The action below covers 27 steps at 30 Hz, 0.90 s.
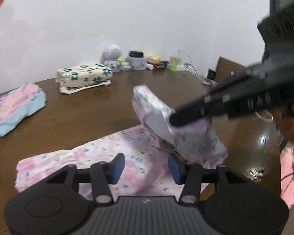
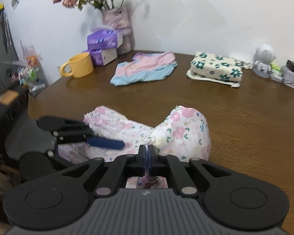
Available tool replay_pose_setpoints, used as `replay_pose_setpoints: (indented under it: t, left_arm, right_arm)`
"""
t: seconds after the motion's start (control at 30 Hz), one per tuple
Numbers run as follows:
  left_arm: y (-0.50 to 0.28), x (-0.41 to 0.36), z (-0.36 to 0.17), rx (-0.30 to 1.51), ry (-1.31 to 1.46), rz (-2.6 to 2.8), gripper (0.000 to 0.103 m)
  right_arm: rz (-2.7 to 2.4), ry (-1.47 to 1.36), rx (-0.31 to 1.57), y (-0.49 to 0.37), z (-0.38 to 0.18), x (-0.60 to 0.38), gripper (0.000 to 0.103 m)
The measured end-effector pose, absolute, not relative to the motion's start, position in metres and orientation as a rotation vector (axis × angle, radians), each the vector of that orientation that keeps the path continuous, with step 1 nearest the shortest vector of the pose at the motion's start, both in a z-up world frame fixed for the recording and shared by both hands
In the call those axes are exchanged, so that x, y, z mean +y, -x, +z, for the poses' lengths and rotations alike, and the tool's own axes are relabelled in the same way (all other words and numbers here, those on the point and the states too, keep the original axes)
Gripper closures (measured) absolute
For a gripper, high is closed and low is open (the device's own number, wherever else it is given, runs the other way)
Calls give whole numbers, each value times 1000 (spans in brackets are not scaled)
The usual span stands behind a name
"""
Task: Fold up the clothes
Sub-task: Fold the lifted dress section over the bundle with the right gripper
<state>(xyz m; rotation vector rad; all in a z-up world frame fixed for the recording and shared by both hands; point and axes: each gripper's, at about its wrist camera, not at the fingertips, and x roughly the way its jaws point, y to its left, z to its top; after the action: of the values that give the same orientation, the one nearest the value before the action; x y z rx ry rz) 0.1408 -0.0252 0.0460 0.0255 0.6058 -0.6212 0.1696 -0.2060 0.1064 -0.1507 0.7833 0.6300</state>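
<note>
My right gripper [image 2: 147, 154] pinches the limp, light floral garment [image 1: 127, 156] at its lifted edge; left gripper [image 1: 146, 166] gapes wide, unladen, near the table's [image 2: 245, 121] front edge.

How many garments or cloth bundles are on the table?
3: the pink floral garment at the near edge, the pink-and-blue garment at the back, and the folded cream green-flowered bundle to its right. None seems hidden.

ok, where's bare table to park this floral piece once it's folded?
Bare brown wooden table between the pink floral garment and the folded pink-and-blue garment; more to the right, in front of the cream cloth bundle with teal flowers. Crowded along the wall: yellow mug, purple tissue packs, white robot figurine.
</note>
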Motion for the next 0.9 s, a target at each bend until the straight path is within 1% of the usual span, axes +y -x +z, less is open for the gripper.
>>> replay_pose_setpoints:
  t: [0.17,0.23,0.3,0.63,0.73,0.77,0.9]
  left_arm:
    - [-144,-8,49,594,29,-590,54]
    - [-144,-3,48,590,53,-574,56]
    - [-144,1,47,589,72,-562,57]
    - [-147,3,43,609,88,-552,56]
    - [-147,3,43,611,90,-547,56]
    - [-147,4,43,612,93,-545,56]
    - [-149,6,42,617,109,-535,55]
  right_arm:
    - [633,166,832,-174,93,-194,101]
    - [634,169,847,-175,87,-190,101]
    - [638,172,859,-175,83,-186,101]
    - [644,174,896,-175,69,-176,100]
    - [650,168,893,-172,67,-176,97]
    - [657,159,891,-171,67,-177,92]
    - [671,99,840,-155,74,-185,90]
